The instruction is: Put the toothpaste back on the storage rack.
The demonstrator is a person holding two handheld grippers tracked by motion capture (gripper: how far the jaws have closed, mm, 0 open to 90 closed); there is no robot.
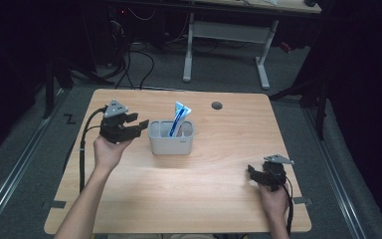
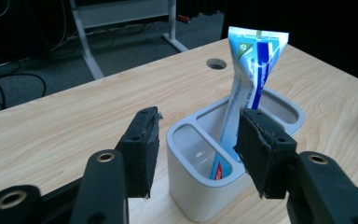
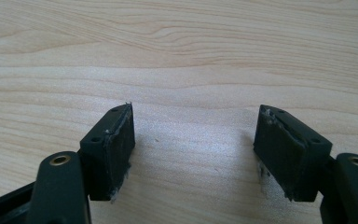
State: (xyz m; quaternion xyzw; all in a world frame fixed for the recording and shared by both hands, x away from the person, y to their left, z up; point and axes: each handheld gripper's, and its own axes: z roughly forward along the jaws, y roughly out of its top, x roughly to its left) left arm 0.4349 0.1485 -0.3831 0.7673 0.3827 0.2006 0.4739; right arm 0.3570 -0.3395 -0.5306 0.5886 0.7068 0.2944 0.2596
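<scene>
A grey two-compartment holder (image 1: 171, 142) stands in the middle of the wooden table. A blue-and-white toothpaste tube (image 1: 179, 117) leans upright in it, with its crimped end on top. My left gripper (image 1: 140, 126) hovers just left of the holder, open, and touches neither thing. In the left gripper view, the holder (image 2: 186, 196) and the tube (image 2: 254, 70) sit beyond the spread jaws of my left gripper (image 2: 198, 149). My right gripper (image 1: 251, 171) rests low near the front right of the table. In its own view my right gripper (image 3: 196, 144) is open with bare wood between the pads.
A round cable hole (image 1: 217, 105) lies in the table top behind the holder. A second desk's white legs (image 1: 262, 62) stand on the floor beyond the far edge. Cables trail from both grippers toward the table's front.
</scene>
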